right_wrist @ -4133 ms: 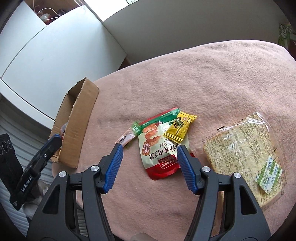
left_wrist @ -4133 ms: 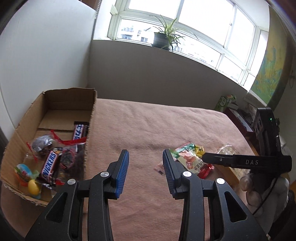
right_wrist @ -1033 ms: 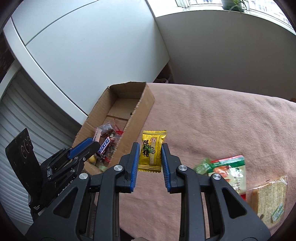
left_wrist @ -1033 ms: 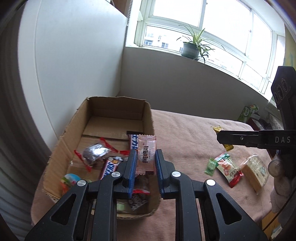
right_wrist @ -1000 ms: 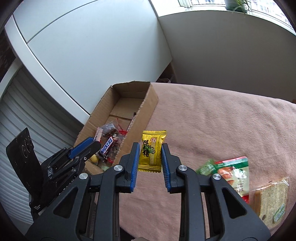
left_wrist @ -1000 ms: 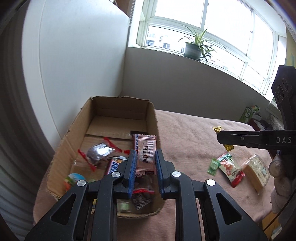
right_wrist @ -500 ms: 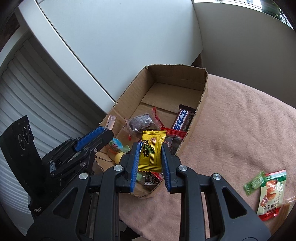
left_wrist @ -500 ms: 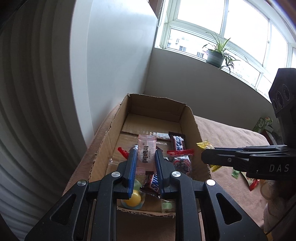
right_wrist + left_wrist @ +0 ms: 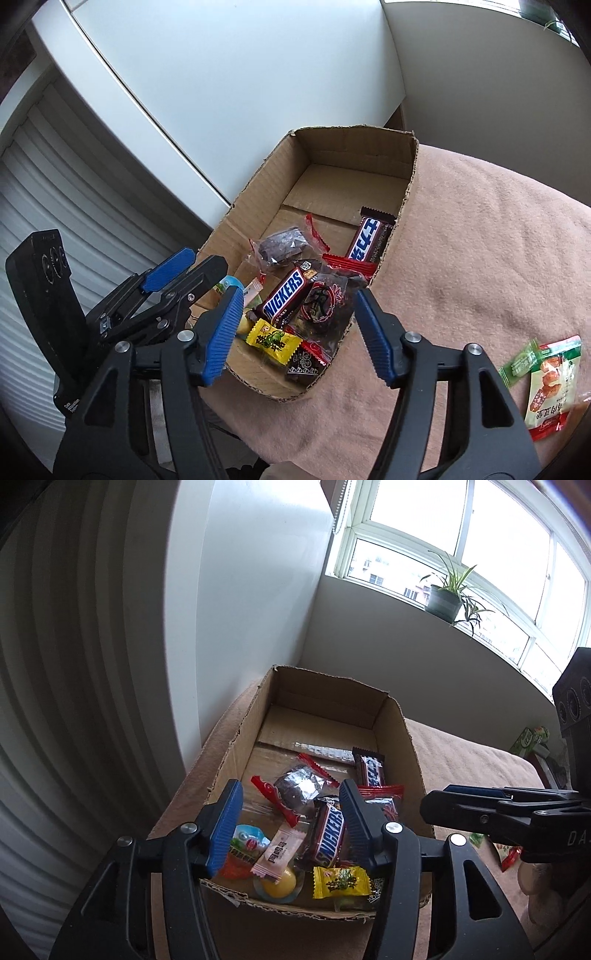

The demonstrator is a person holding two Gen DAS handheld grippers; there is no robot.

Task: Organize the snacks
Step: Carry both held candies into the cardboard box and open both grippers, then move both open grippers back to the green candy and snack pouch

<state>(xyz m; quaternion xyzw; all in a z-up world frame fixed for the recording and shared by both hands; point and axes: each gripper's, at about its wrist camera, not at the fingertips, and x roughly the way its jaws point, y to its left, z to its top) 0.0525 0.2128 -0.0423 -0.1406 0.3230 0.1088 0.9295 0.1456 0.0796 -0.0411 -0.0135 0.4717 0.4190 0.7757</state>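
Both sweets have left the jaws since a second ago: the pink-wrapped candy (image 9: pixel 279 851) and the yellow candy (image 9: pixel 272 341) now lie inside the cardboard box (image 9: pixel 400 734), at its near end, where before each was pinched above it. Nearest the cameras, the left hand-held gripper (image 9: pixel 290 825) hangs over that near end with its jaws opening and nothing between the pads, and the right hand-held gripper (image 9: pixel 299 328) does the same beside it, jaws also spreading apart and empty. Just beyond the yellow candy sits a Snickers bar (image 9: pixel 284 295), with a dark red-trimmed packet (image 9: pixel 325 306) against it; farther into the box lie a foil-wrapped sweet (image 9: pixel 301 788) and a second chocolate bar (image 9: pixel 367 240), while the far end of the box is bare cardboard. Outside the box, well off to its right on the pink blanket (image 9: pixel 480 240), a small green candy (image 9: pixel 521 360) and a red-and-green snack pouch (image 9: pixel 550 384) still wait. The risk from here, I judge, is that the two hand-held grippers, close together over the same corner, clip each other or snag the box's ragged near wall when pulling away, dragging the light box along the blanket. The wrappers look thin, glossy and slippery.
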